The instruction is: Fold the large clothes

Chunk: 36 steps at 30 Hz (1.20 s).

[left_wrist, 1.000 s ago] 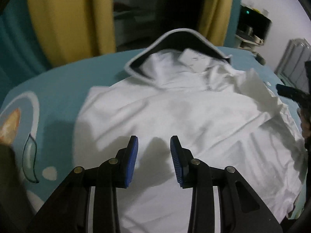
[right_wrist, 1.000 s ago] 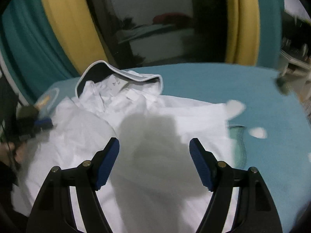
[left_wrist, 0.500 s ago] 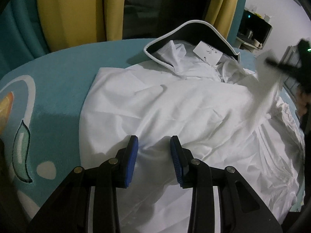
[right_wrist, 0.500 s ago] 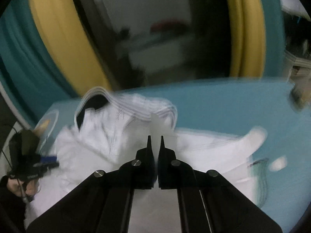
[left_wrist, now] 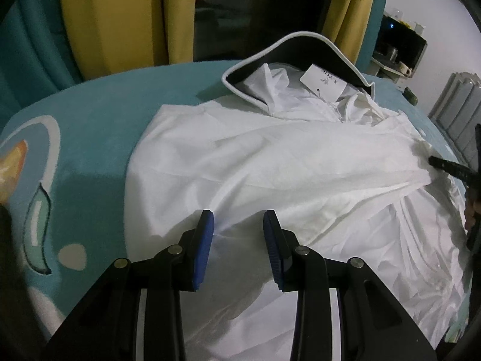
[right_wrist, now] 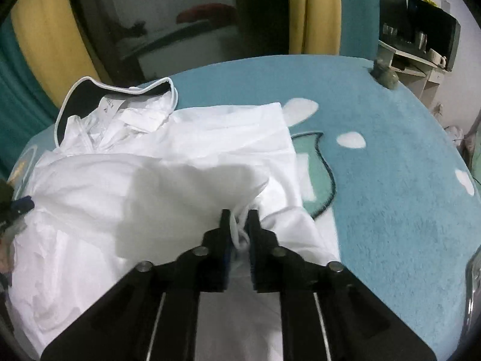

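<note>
A: Left wrist view first. Our left gripper [left_wrist: 237,234] sits low centre of frame, jaws at a narrow gap w/ nothing between them, same as a sec ago, hovering over the white garment [left_wrist: 285,174]. Garment's spread across the teal rug [left_wrist: 99,126], its dark hood [left_wrist: 297,51] w/ white trim at upper centre, paper tag [left_wrist: 323,82] just inside it.

B: What's changed there?

A: The fold that was lifted at right of frame half a sec ago now lies flat across the body. The right gripper [left_wrist: 445,167] is at the right edge, pinching the cloth's corner.

B: Right wrist view?

A: A sec ago those jaws were wide; now the right gripper [right_wrist: 240,225] is nearly closed, lower centre, clamped on a bunched bit of the white garment [right_wrist: 150,186], prob. a sleeve end. Hood [right_wrist: 81,90] sits upper left; rug [right_wrist: 390,165] fills the right. Left gripper's blue tip [right_wrist: 22,204] peeks at the left edge.

B: Meaning?

A: We reckon one sleeve is folded in; the far side and the lengthwise folds are still to do.
</note>
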Each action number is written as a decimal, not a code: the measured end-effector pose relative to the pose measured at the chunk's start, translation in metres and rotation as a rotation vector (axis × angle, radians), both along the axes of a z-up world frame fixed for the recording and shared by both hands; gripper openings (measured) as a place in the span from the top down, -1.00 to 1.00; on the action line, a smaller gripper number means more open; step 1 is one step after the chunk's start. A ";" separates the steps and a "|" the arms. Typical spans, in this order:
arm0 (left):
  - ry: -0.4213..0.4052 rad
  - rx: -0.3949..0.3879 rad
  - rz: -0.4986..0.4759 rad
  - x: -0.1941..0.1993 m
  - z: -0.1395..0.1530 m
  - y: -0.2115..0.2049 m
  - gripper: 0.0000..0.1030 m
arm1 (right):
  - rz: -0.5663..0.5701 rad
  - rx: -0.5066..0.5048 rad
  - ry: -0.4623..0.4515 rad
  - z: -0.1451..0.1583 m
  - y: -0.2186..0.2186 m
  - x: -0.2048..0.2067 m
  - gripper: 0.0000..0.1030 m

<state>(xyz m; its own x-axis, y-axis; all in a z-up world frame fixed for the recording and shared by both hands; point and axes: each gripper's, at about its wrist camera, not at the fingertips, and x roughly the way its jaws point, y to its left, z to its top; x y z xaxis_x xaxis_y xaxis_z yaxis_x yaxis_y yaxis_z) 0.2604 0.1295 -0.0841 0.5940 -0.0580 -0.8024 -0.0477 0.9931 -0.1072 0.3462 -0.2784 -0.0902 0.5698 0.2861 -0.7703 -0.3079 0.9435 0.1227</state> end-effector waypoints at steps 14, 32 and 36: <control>-0.061 -0.039 0.026 0.037 0.037 0.025 0.29 | -0.083 0.126 -0.108 0.050 -0.026 0.028 -0.27; -0.129 -0.049 -0.018 0.144 0.082 0.024 0.03 | 0.202 0.265 0.191 0.027 0.097 0.185 -0.27; -0.087 -0.091 0.001 0.164 0.064 0.032 0.03 | 0.237 0.364 0.366 -0.006 0.113 0.203 -0.27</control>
